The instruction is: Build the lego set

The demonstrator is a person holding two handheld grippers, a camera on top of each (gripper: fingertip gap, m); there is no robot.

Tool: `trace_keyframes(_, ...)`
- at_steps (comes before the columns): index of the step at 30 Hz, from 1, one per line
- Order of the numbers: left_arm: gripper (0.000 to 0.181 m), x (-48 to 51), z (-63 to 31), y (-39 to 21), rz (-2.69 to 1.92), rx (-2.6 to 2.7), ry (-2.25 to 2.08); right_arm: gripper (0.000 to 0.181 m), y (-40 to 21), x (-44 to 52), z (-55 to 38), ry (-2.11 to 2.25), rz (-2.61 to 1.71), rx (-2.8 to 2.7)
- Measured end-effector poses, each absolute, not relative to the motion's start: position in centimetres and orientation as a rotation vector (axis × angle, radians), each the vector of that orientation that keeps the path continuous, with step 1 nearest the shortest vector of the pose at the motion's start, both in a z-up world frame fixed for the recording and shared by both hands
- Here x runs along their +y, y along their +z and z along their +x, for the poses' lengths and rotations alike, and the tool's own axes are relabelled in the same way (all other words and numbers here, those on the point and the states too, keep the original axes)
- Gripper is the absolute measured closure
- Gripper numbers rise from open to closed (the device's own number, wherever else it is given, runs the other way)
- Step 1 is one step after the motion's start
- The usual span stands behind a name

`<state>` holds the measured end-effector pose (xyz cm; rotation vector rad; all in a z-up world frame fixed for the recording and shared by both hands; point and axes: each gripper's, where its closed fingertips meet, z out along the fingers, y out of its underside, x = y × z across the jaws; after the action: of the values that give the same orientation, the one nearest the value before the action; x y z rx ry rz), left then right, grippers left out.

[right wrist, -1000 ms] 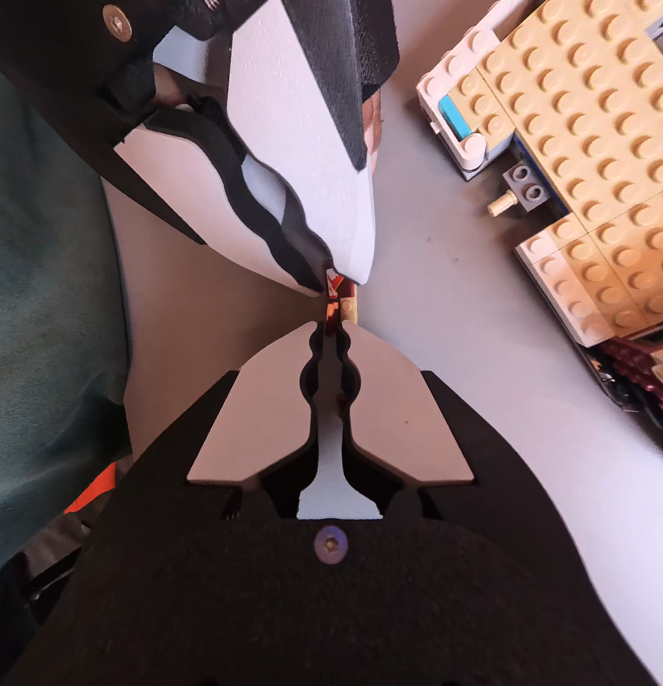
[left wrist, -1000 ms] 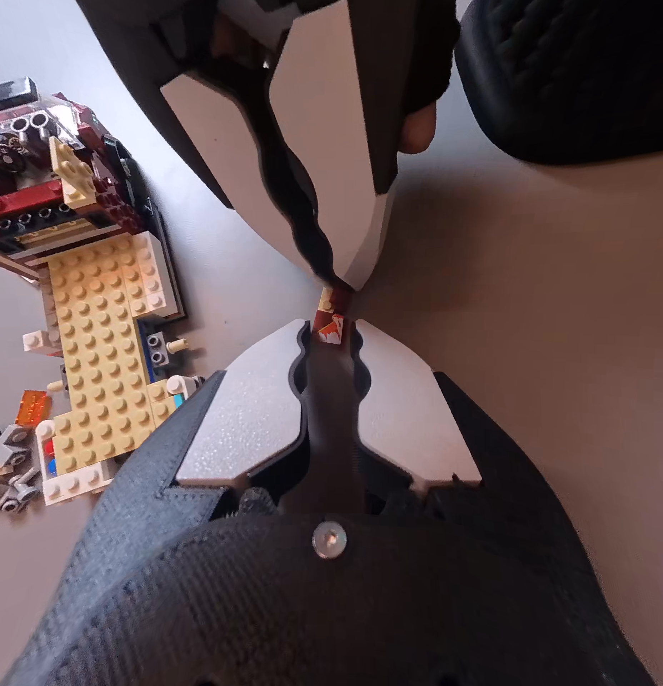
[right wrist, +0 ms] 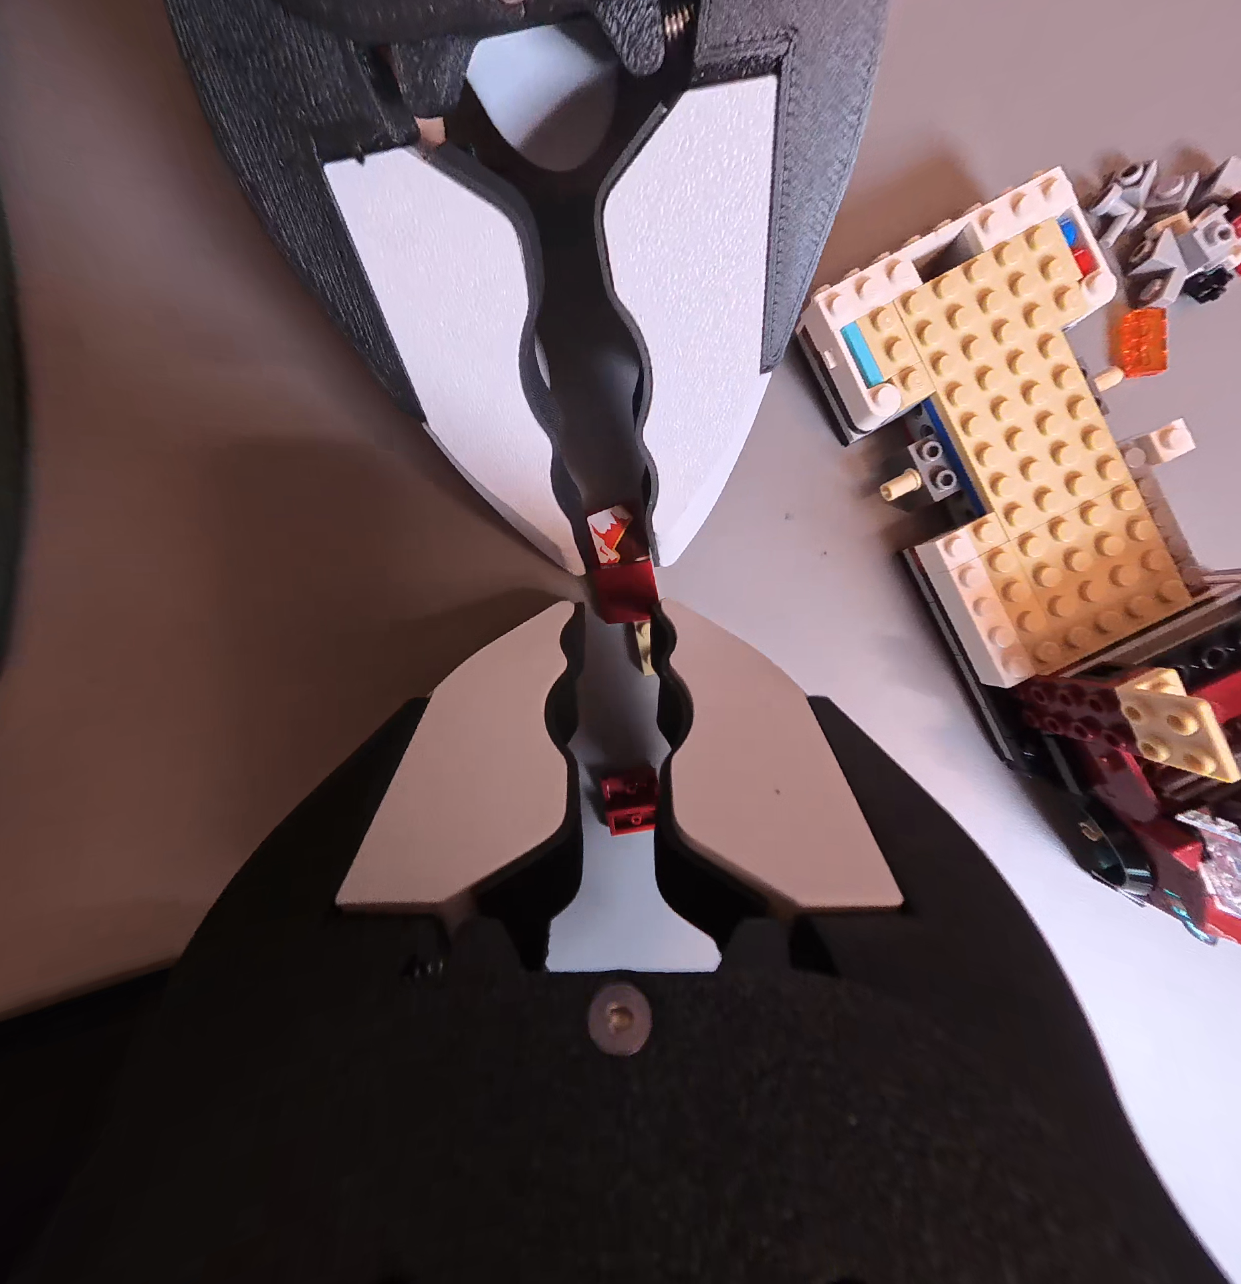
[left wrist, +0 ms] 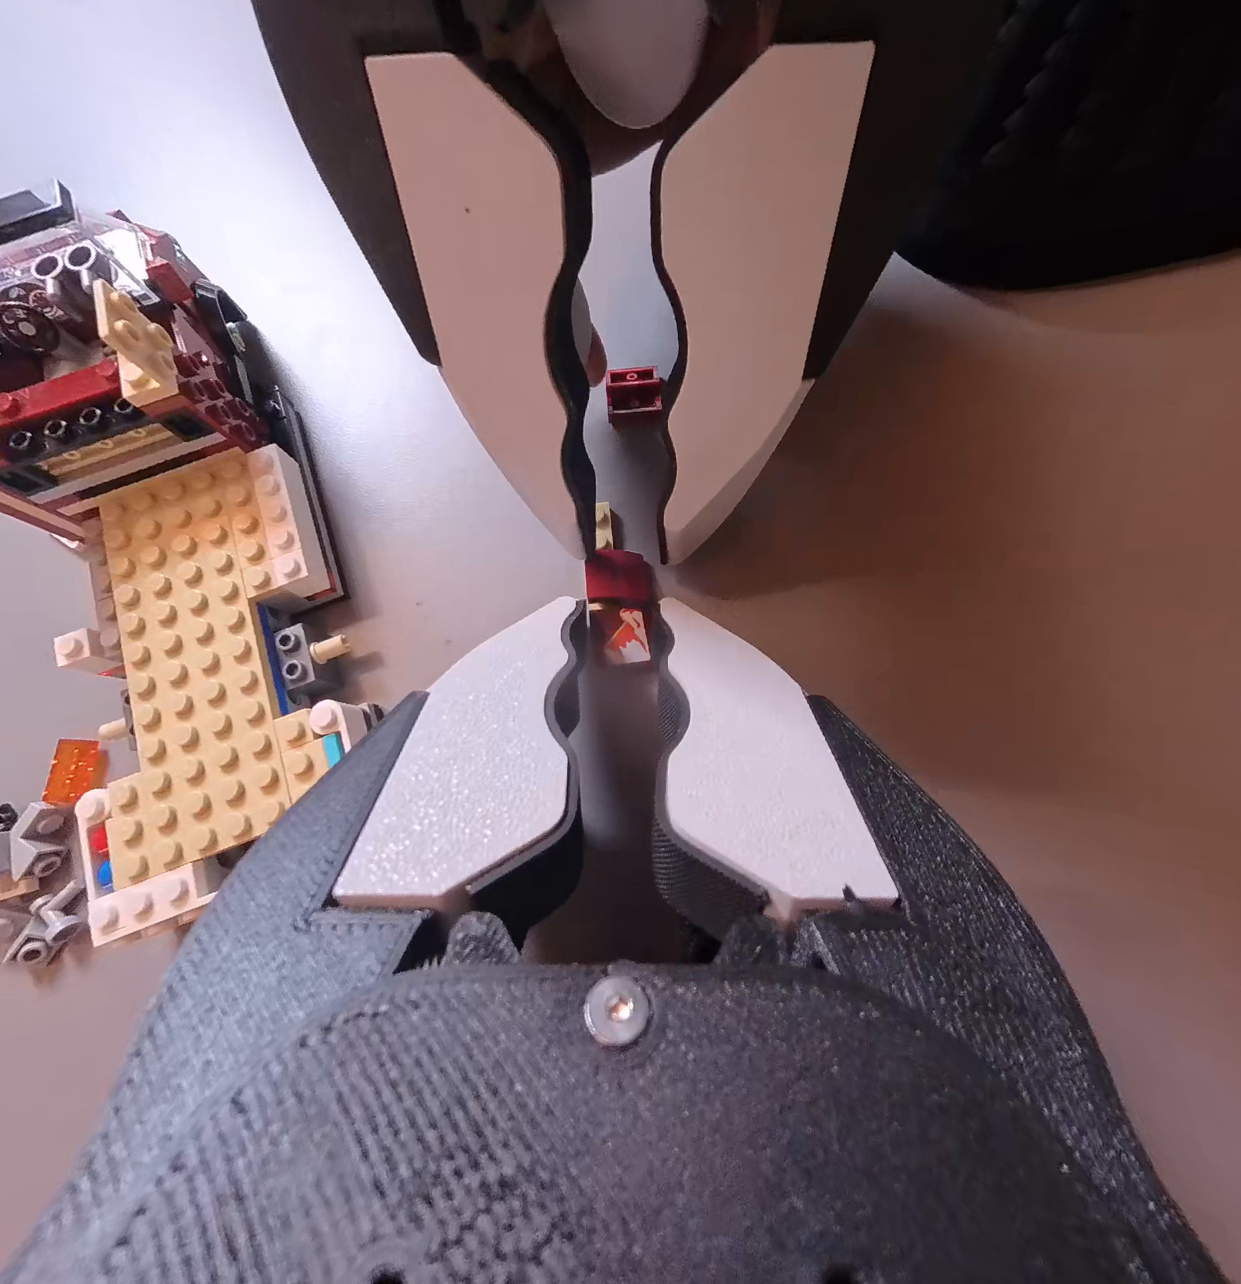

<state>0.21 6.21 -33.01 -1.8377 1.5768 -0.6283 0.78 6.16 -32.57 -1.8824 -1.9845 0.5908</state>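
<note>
**Two grippers, tip to tip over one small piece**

Your left gripper has its fingers pinched on a dark red printed brick with an orange-and-white pattern, held right at the fingertips. Your right gripper meets it head-on, tips almost touching the left's. Between the two sets of tips sits a plain dark red brick, joined to the printed one, and a small tan plate runs from it back between your right fingers. Those right fingers stand a little apart; the tan plate lies against the right-hand one, but whether they truly grip it, you cannot tell from either view.

Down on the grey table, a loose dark red brick rests beneath your right gripper, framed in the gap between its fingers.

Off to your left lies the build itself: a tan studded plate edged with white bricks, joined at its far end to a dark red and black section with clear parts on top. Near its other end sit a transparent orange brick and a scatter of small grey pieces.
</note>
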Motion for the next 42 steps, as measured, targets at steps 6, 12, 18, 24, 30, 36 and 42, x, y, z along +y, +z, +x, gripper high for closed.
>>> trace_keyframes(6, 0.16, 6.2, 0.0, -32.7, -1.83, 1.563, -0.624, 0.164, -32.2, 6.4, 0.6, 0.591, -1.873, -1.974)
trace_keyframes(12, 0.16, 6.0, -0.4, -33.0, -1.873, 1.559, -0.616, 0.16, -32.3, 6.7, 0.8, 0.628, -1.88, -1.993)
trace_keyframes(18, 0.165, 6.1, -0.3, -33.0, -1.881, 1.559, -0.606, 0.159, -32.8, 6.6, 0.7, 0.63, -1.883, -2.02)
trace_keyframes(24, 0.165, 6.2, -0.3, -33.0, -1.878, 1.553, -0.616, 0.159, -32.8, 6.4, 0.4, 0.627, -1.861, -2.031)
trace_keyframes(30, 0.165, 6.2, -0.3, -32.8, -1.883, 1.542, -0.66, 0.162, -33.1, 6.6, 0.4, 0.614, -1.864, -2.049)
trace_keyframes(36, 0.165, 5.9, -0.2, -32.5, -1.897, 1.529, -0.75, 0.162, -32.9, 6.4, 0.4, 0.644, -1.867, -2.071)
trace_keyframes(42, 0.165, 5.7, -0.2, -32.3, -1.913, 1.513, -0.83, 0.16, -32.1, 6.2, 0.5, 0.69, -1.868, -2.075)
